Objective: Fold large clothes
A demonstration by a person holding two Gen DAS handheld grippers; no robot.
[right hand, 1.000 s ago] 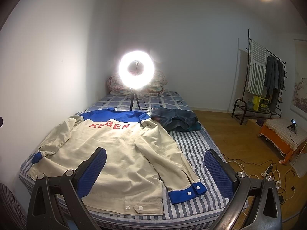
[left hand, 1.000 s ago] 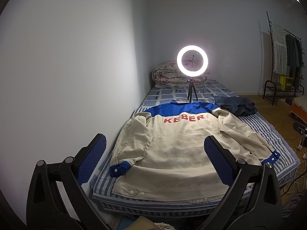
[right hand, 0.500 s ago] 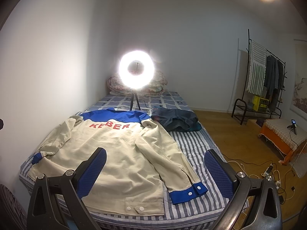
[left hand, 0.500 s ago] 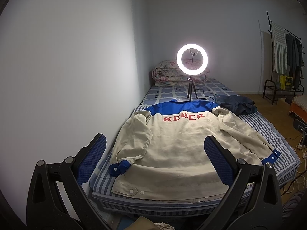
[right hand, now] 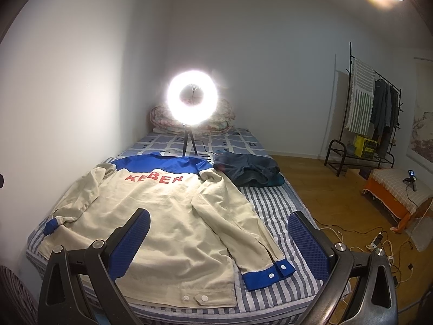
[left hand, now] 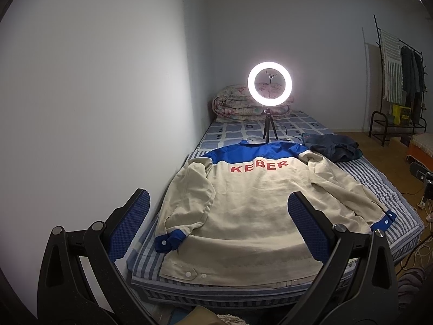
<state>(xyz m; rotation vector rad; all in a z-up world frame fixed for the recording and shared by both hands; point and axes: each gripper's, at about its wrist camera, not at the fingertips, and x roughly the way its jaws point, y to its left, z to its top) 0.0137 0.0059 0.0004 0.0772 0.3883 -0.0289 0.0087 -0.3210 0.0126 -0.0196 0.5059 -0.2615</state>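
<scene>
A large cream jacket (left hand: 254,205) with a blue yoke, blue cuffs and red "KEBER" lettering lies flat, back up, on the striped bed (left hand: 379,184); it also shows in the right wrist view (right hand: 162,216). Both sleeves are spread out to the sides. My left gripper (left hand: 219,224) is open and empty, held above the near end of the bed, over the jacket's hem. My right gripper (right hand: 219,241) is open and empty, held above the jacket's lower right part, near the right cuff (right hand: 268,273).
A lit ring light on a tripod (left hand: 269,88) stands on the bed behind the collar. A folded dark garment (right hand: 247,169) lies beside it. A rolled quilt (left hand: 238,105) is at the far end. The wall runs along the left. A clothes rack (right hand: 370,124), cables and wood floor lie right.
Both grippers have drifted only slightly; the jacket sits a little higher in the left view. Nothing was grasped or moved.
</scene>
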